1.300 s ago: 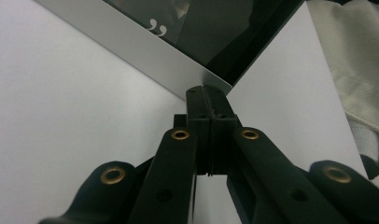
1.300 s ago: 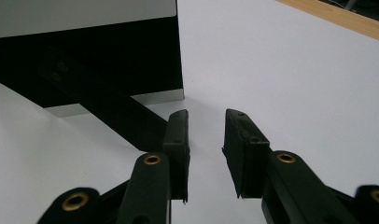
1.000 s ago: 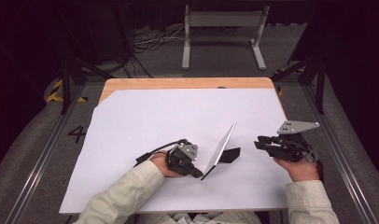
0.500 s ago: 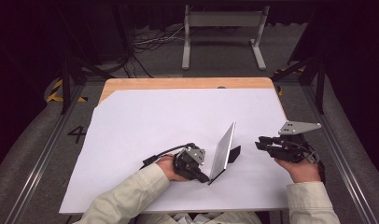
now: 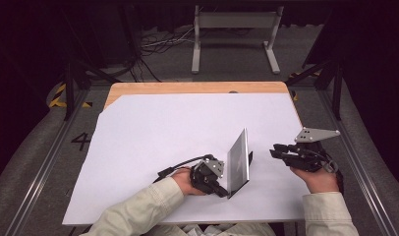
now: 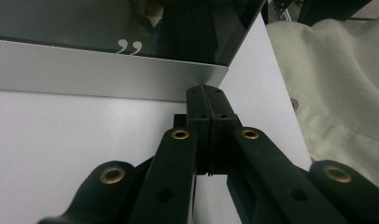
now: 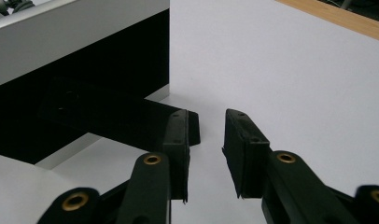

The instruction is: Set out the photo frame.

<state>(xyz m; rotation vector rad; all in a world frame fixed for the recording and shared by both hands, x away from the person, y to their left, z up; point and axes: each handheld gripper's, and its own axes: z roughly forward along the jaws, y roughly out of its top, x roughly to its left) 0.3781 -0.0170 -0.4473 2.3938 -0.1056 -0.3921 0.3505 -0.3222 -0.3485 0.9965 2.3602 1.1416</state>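
A silver-edged picture frame (image 5: 238, 160) with dark glass stands nearly upright on the white sheet (image 5: 158, 128), seen almost edge-on. My left gripper (image 5: 221, 191) is shut, its tips at the frame's lower near corner. In the left gripper view the closed jaws (image 6: 207, 91) touch the silver border (image 6: 108, 74) with nothing between them. My right gripper (image 5: 276, 150) hovers to the right of the frame, open and empty. In the right gripper view its tips (image 7: 206, 116) point at the frame's black back (image 7: 85, 79) and its black prop leg (image 7: 117, 116).
The sheet covers a wooden table whose far edge (image 5: 187, 87) is bare. A pale sleeve (image 6: 341, 93) lies close to the right of the left jaws. Metal rails run along both sides of the table, and a grey stand (image 5: 234, 19) is on the floor behind.
The left hand has shifted right and toward the near edge. The frame has turned with it and now stands steeper and more edge-on. The right hand has stayed still.
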